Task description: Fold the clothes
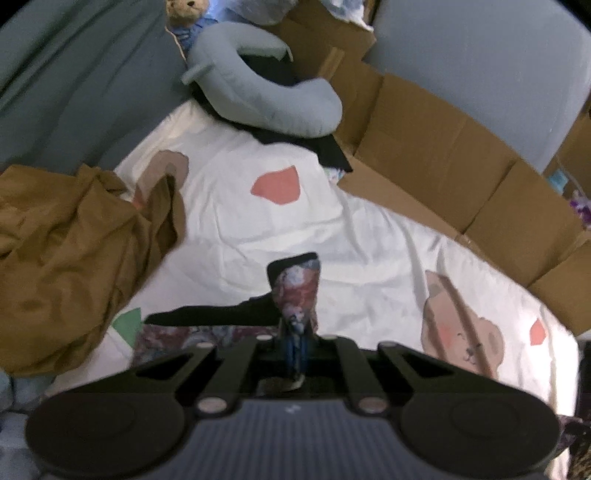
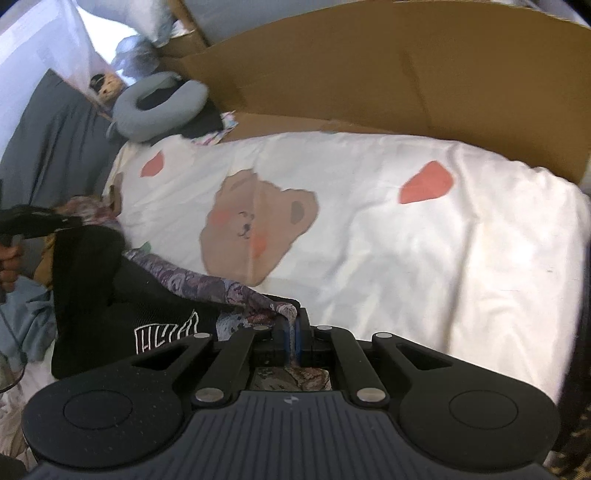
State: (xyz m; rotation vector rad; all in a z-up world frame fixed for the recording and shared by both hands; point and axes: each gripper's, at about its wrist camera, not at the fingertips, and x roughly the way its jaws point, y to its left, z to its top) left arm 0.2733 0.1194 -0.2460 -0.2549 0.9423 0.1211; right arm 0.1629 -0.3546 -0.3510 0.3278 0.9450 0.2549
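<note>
A black garment with a patterned purple-grey lining [image 2: 207,288] and white lettering hangs stretched between both grippers above a white bear-print bedsheet [image 2: 388,236]. My right gripper [image 2: 293,334] is shut on one patterned edge of it. In the left wrist view my left gripper [image 1: 295,343] is shut on another patterned corner [image 1: 297,284], which sticks up past the blue pads. The right wrist view also shows the left gripper [image 2: 74,221] at the far left, held by a hand [image 2: 9,266]. A crumpled brown garment [image 1: 74,251] lies on the sheet to the left.
Flattened cardboard [image 1: 461,173] lines the bed's far side. A grey neck pillow [image 1: 258,96] on dark cloth and a teddy bear [image 1: 184,14] sit at the bed's head. A grey-green blanket [image 1: 74,81] lies at the left, and light blue cloth [image 2: 29,325] at the bed's near left edge.
</note>
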